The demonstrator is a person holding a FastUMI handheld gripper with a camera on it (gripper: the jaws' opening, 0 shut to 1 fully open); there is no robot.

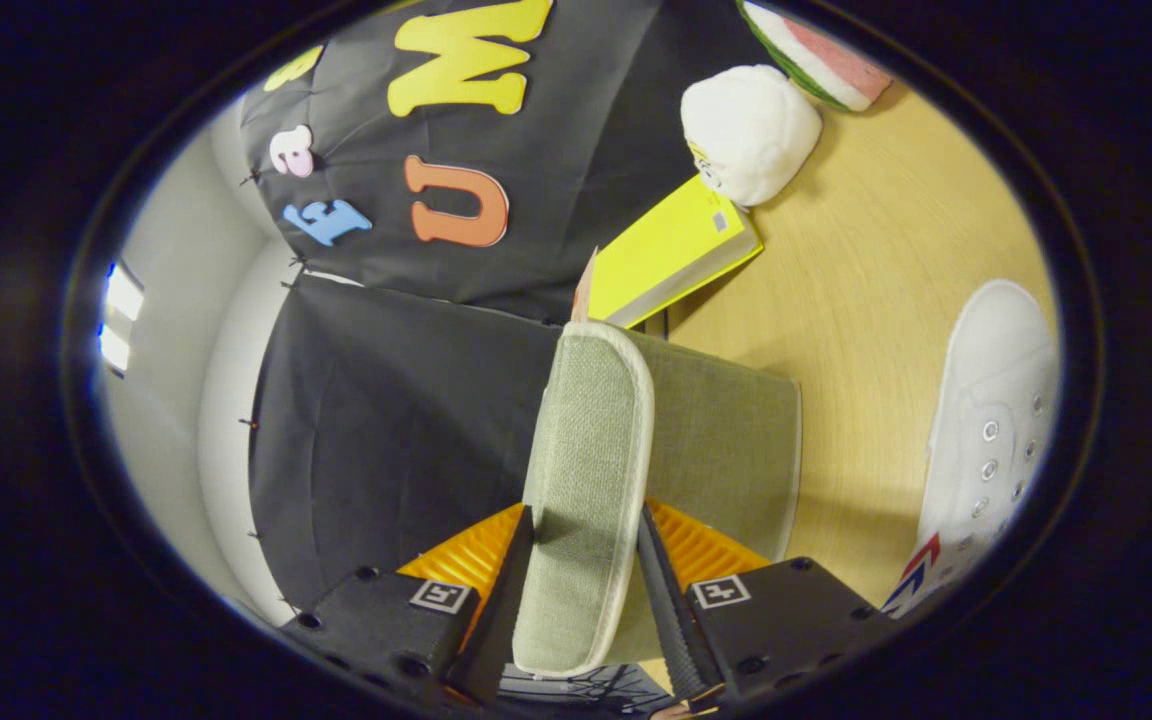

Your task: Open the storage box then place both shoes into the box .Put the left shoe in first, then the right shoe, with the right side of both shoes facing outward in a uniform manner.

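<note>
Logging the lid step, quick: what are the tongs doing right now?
Tongs: shut on the green fabric lid of the storage box, one finger pressing each side.

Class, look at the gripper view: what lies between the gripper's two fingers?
The storage box's green fabric lid lies between the fingers of the gripper, which press on both its faces.

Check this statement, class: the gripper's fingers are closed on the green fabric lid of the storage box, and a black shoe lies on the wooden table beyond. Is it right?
One detail is wrong. In the gripper view the shoe is white, not black. The gripper does clamp the green fabric lid, and the shoe lies on the wooden table.
</note>
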